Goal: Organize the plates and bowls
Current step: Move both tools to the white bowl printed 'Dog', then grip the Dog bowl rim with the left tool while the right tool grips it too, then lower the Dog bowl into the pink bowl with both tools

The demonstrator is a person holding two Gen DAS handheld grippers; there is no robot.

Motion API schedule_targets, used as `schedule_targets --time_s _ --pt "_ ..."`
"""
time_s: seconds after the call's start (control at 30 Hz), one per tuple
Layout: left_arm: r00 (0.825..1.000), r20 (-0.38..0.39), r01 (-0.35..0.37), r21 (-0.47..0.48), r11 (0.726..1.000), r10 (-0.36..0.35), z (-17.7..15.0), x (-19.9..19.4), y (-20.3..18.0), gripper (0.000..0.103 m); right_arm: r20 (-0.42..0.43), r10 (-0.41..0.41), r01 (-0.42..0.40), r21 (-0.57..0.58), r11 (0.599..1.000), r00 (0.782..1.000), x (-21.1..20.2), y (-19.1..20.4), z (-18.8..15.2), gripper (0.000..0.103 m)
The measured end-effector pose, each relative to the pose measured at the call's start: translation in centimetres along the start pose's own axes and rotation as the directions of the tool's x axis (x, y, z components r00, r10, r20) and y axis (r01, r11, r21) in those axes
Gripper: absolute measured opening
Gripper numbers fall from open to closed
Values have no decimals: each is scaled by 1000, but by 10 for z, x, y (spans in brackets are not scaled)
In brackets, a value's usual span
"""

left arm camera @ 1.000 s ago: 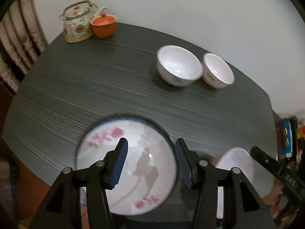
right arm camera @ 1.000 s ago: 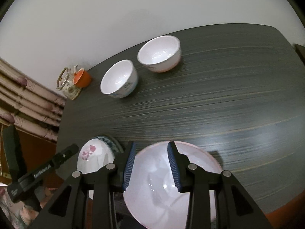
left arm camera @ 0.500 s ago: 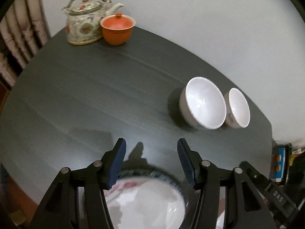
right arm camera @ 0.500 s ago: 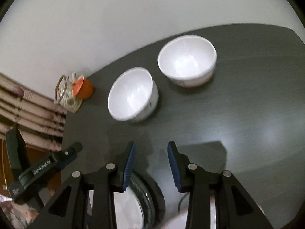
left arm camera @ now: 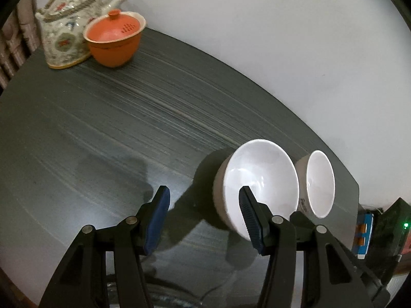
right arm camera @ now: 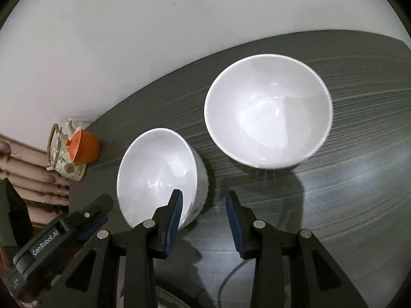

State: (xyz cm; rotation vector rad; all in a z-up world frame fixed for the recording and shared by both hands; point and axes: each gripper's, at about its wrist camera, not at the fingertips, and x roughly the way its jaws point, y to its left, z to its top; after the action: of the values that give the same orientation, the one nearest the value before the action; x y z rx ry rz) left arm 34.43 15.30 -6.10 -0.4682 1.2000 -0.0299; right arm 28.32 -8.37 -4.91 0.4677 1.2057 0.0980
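- 2 white bowls sit side by side on the table point(left arm camera: 108, 118): left bowl point(right arm camera: 156, 174), right bowl point(right arm camera: 267, 110).
- Left gripper point(left arm camera: 203, 215) and right gripper point(right arm camera: 204, 218) both gape empty.
- Risk: a pad clips the left bowl's rim, tipping it into its neighbour.

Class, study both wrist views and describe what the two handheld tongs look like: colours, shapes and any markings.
Both the left tongs and the right tongs are black angular frames with silver rivets. Each finger ends in a dark blue ribbed pad. In the right wrist view, the left tool's body bears white "GenRobot.AI" lettering.
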Motion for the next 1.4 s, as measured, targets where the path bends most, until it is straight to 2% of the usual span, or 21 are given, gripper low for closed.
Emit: schedule_targets --time_s 0.17,0.23,0.27,0.3,0.33,0.4,0.67,0.87,1.13,1.27,1.4 --pt "999 -37 -2 1 1000 2 3 22 -5 49 -17 3 -3 -10 1000 1000 14 2 3 34" --pt "999 -49 9 13 1000 -8 3 28 -9 38 -17 9 -9 -14 1000 1000 16 3 3 31" --pt "999 -54 7 19 1000 -6 3 32 -10 34 -21 13 -14 -14 1000 1000 18 4 3 23" --pt "998 -58 13 25 1000 -12 1 35 -10 25 -24 16 -16 -13 1000 1000 19 4 4 17" --pt "998 -63 22 28 999 -20 1 37 -11 17 -27 25 -25 -7 1000 999 19 4 3 16" --pt "997 -75 31 31 999 -28 -2 40 -11 12 -25 20 -20 -5 1000 999 17 3 3 16" --pt "999 -51 20 52 998 -17 -24 13 -14 11 -11 48 -48 -21 999 999 -17 7 -15 15" --pt "1000 12 1 80 997 -2 -48 -46 -20 11 14 100 -99 -55 994 995 -67 21 -43 15" --pt "994 106 -46 148 988 30 -108 -132 -36 12 72 140 -132 -106 986 988 -141 22 -89 15" --pt "993 114 -27 168 985 8 -140 -164 -44 12 111 133 -119 -123 985 985 -176 8 -114 15" --pt "994 105 2 200 980 -23 -174 -179 -60 12 144 125 -110 -103 989 982 -202 -19 -136 15"
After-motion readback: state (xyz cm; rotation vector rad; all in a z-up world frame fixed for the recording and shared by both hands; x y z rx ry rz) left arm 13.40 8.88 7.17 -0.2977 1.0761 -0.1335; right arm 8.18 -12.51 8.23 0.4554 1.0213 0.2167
